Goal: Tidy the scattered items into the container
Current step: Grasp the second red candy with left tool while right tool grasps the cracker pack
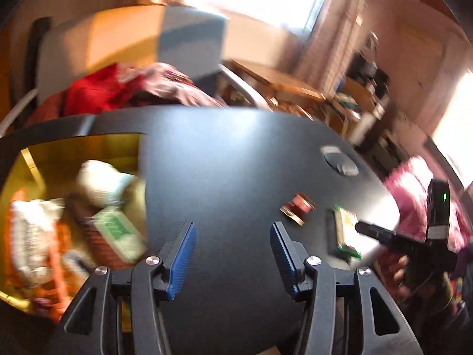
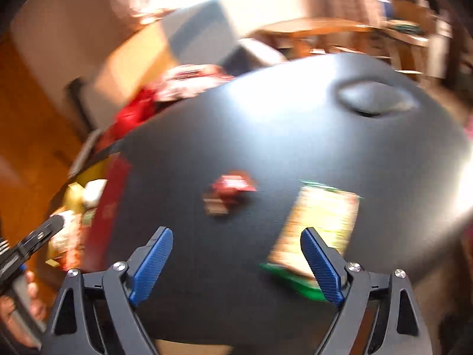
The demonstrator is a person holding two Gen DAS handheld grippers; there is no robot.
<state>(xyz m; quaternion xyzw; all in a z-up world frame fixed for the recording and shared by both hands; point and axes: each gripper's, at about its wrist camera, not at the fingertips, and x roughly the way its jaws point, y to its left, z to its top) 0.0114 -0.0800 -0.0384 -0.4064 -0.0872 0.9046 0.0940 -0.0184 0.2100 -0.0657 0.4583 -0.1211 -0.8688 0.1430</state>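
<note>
Left wrist view
My left gripper (image 1: 233, 254): fingers spread wide, nothing between them, over the black table (image 1: 224, 153).
Box (image 1: 79, 145): yellow inside, at the table's left edge, left of my left finger; it is full of blurred packets, among them a green-and-white carton (image 1: 118, 230) and a white bundle (image 1: 100, 180).
Red packet (image 1: 297, 207): on the table, well right of the box, ahead of my right finger.
Green-edged packet (image 1: 346, 233): on the table just right of the red packet, near the table's right edge.
My right gripper (image 1: 393, 236): at the table's right edge, its tip over the green-edged packet; I cannot tell its opening here.

Right wrist view
My right gripper (image 2: 236, 261): fingers released and wide apart, nothing held, over the table (image 2: 266, 124).
Green-edged packet (image 2: 322, 222): flat on the table, partly behind my right finger.
Red packet (image 2: 230, 189): on the table, left of the green-edged packet, blurred.
Box (image 2: 112, 195): at the table's left edge, red outer wall facing me.
Left gripper (image 2: 44, 232): its tip hangs over the box.
</note>
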